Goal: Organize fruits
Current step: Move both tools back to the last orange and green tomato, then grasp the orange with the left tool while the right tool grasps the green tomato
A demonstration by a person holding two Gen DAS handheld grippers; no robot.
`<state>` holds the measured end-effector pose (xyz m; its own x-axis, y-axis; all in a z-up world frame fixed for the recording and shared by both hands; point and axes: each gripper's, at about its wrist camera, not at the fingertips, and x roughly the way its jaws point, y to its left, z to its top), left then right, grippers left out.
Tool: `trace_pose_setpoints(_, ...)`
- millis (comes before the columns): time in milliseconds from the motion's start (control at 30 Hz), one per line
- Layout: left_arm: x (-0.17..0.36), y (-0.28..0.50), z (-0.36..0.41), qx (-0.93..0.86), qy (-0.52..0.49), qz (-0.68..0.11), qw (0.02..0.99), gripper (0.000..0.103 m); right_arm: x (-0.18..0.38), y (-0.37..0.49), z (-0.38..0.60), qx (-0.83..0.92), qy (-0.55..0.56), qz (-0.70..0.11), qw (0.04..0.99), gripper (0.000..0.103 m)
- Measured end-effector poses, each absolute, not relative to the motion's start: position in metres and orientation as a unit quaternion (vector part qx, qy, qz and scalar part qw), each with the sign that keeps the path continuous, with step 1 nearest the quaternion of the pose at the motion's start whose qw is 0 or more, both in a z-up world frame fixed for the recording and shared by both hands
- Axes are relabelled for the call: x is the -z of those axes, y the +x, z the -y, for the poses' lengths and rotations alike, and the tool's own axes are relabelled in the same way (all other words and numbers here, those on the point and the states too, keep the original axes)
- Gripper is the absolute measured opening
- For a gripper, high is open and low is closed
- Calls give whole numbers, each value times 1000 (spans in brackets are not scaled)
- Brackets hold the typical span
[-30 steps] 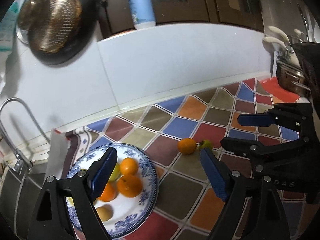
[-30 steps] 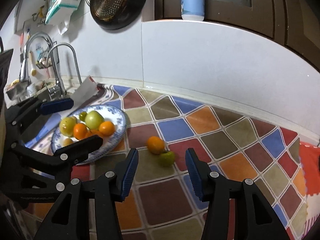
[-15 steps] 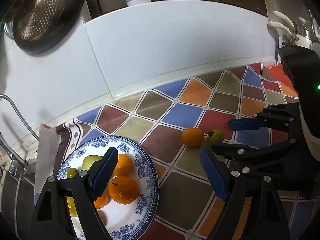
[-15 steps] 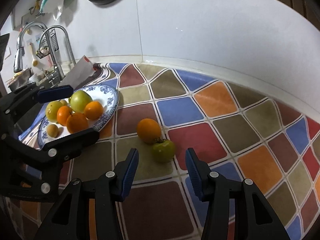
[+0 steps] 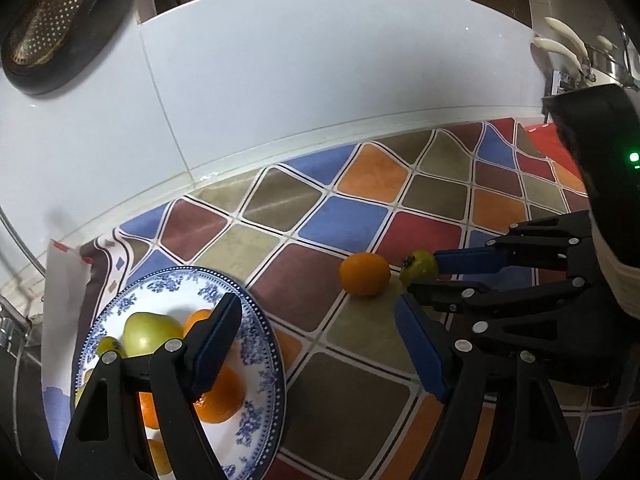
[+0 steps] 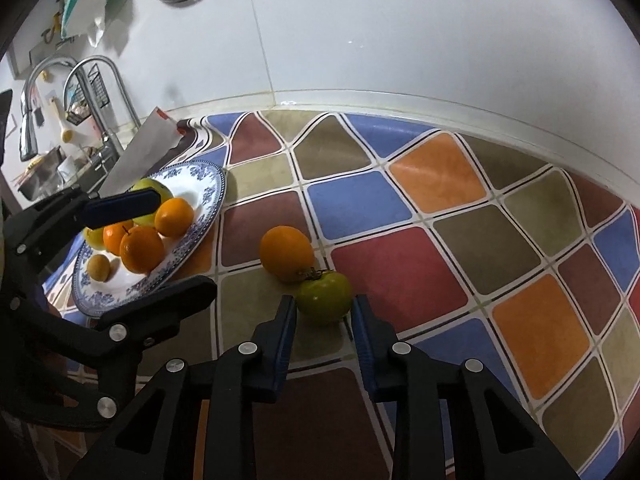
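Observation:
A small green tomato (image 6: 325, 297) lies on the tiled mat beside a loose orange (image 6: 285, 253); both also show in the left wrist view, the tomato (image 5: 418, 267) and the orange (image 5: 364, 273). My right gripper (image 6: 324, 307) is open, its blue pads on either side of the tomato, near it but not clamped. A blue-and-white plate (image 6: 208, 184) holds several oranges and a green apple (image 5: 150, 334). My left gripper (image 5: 320, 336) is open and empty, hovering over the plate's right rim (image 5: 276, 360).
The white tiled wall runs behind the mat. A sink with a curved faucet (image 6: 96, 80) lies left of the plate. A white paper bag (image 6: 148, 144) stands by the plate's far side. A dark pan with a strainer (image 5: 52, 28) hangs on the wall.
My right gripper has moved forward and down until its pads flank the green tomato. My left gripper has lowered toward the plate.

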<state>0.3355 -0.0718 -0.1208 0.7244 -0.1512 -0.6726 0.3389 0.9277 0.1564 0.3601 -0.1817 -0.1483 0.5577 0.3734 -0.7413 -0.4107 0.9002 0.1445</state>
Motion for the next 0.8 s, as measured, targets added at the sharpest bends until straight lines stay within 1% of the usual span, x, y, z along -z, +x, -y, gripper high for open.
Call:
trace_pose_setpoints(167, 123, 346, 80, 148, 126, -360, 912, 74, 140, 351, 194, -190, -17, -394, 899, 29)
trace_pose_setpoints(333, 129, 357, 97, 164, 127, -375, 903, 69, 135, 344, 215, -158, 6, -393, 906, 29)
trace_pose_setpoints(400, 133, 365, 101, 166, 124, -387, 898, 63, 134, 344, 221, -150, 9, -392, 908, 29)
trace_pose_setpoints(467, 137, 372, 104, 168, 120, -397, 894, 59, 134, 344, 224, -144, 12, -391, 909, 29)
trace_pose_setpoints(500, 139, 376, 105, 164, 120, -402, 893, 55, 133, 344, 225, -142, 13, -390, 910, 29)
trace_pose_setpoints(533, 142, 380, 105, 161, 120, -408, 891, 53, 133, 344, 226, -141, 14, -389, 910, 29)
trace_pose_setpoints(600, 145, 385, 105, 160, 117, -416, 887, 42, 133, 345, 225, -137, 12, -388, 912, 29)
trace_pose_setpoints(667, 150, 388, 106, 161, 115, -425, 883, 36, 134, 345, 224, -133, 9, -387, 913, 29)
trace_pose_setpoints(800, 150, 389, 104, 166, 107, -424, 884, 36, 136, 346, 222, -133, 11, -390, 911, 29)
